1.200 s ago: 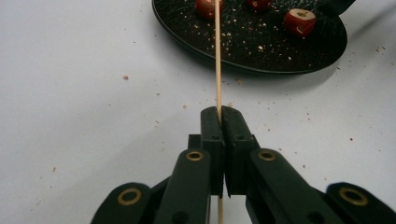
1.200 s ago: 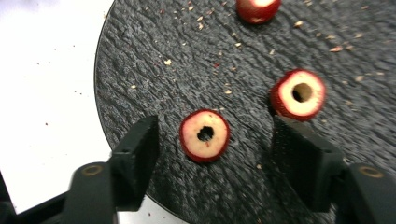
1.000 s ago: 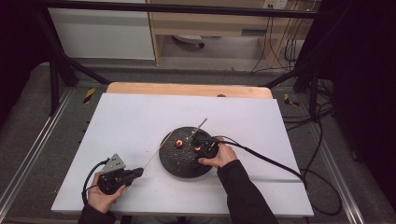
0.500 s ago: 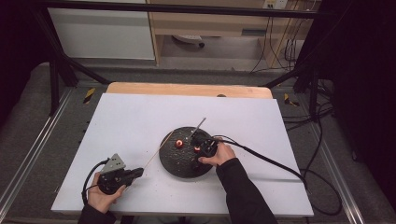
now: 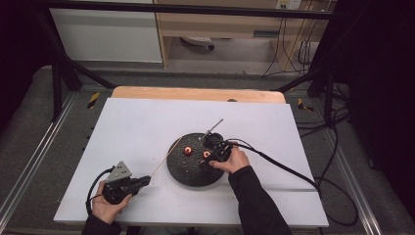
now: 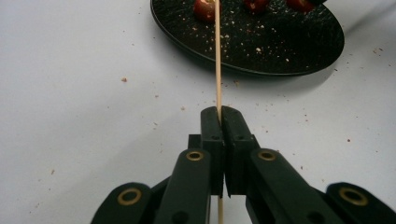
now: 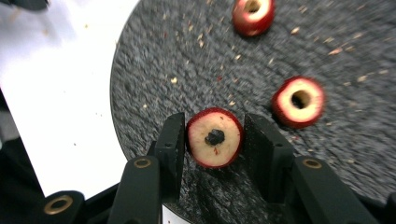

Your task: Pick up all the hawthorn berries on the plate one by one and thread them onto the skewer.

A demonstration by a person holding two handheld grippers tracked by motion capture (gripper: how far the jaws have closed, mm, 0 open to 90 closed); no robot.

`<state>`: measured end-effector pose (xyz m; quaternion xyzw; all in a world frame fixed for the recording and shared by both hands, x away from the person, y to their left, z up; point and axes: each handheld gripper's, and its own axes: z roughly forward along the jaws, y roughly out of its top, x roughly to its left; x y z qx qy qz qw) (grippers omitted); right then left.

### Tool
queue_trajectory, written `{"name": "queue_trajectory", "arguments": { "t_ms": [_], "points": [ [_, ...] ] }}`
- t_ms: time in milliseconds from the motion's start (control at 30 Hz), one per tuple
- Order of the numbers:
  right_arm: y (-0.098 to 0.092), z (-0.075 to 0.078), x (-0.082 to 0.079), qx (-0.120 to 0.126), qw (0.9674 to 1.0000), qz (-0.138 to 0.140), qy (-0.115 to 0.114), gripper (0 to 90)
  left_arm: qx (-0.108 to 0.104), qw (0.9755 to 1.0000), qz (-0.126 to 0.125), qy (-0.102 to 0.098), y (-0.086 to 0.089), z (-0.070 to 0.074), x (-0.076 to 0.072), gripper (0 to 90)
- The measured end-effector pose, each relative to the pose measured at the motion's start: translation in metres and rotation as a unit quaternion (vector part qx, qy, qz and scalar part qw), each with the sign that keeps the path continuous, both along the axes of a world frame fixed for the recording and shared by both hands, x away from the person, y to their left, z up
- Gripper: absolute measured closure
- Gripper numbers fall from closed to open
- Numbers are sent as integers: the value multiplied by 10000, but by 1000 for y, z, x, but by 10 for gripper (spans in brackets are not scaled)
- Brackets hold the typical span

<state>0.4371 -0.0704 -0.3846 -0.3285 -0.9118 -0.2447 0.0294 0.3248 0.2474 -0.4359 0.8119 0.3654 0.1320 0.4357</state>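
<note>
The work in hand looks like threading cored fruit slices onto a thin wooden skewer [image 6: 217,60], and the step now is picking up one slice from the round black plate [image 5: 182,172] in the middle of the white worktop [image 5: 127,127]. In the right gripper view the right hand-held gripper [image 7: 215,140] has just been closing around a red-skinned slice [image 7: 215,138] that lies near the plate's edge; the left pad touches the skin, while a thin gap seems to remain at the right pad, so the grip is judged not yet firm. To do this well, the jaws should finish closing gently on the skin, at opposite sides of the ring, so that the soft flesh is not crushed and the dark cored centre stays open for the skewer. Two more slices [image 7: 299,101] lie farther in on the plate, apart from the chosen one, so a straight lift should clear them. In the left gripper view the left hand-held gripper [image 6: 220,116] is clamped tight on the skewer, whose far end reaches over the plate towards another slice. It should hold level and steady, so the right hand can bring the slice's hole squarely onto the tip rather than skewing it through the flesh.
</note>
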Motion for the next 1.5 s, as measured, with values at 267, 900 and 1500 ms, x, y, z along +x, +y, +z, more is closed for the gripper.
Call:
{"name": "queue_trajectory", "arguments": {
  "t_ms": [267, 900, 1500],
  "points": [
    [-11, 15, -8, 448, 9970, -446, -454, 605, -6, 10000, 32, -28, 0, 0, -1, 878],
    [-40, -2, -31, 2619, 9434, -1662, -1177, 607, -26, 9999, 56, -87, -3, 0, -2, 878],
    [-32, -28, -39, 3886, 8674, -2543, -1786, 608, -81, 9998, 96, -129, -5, 0, -4, 878]
  ]
}}
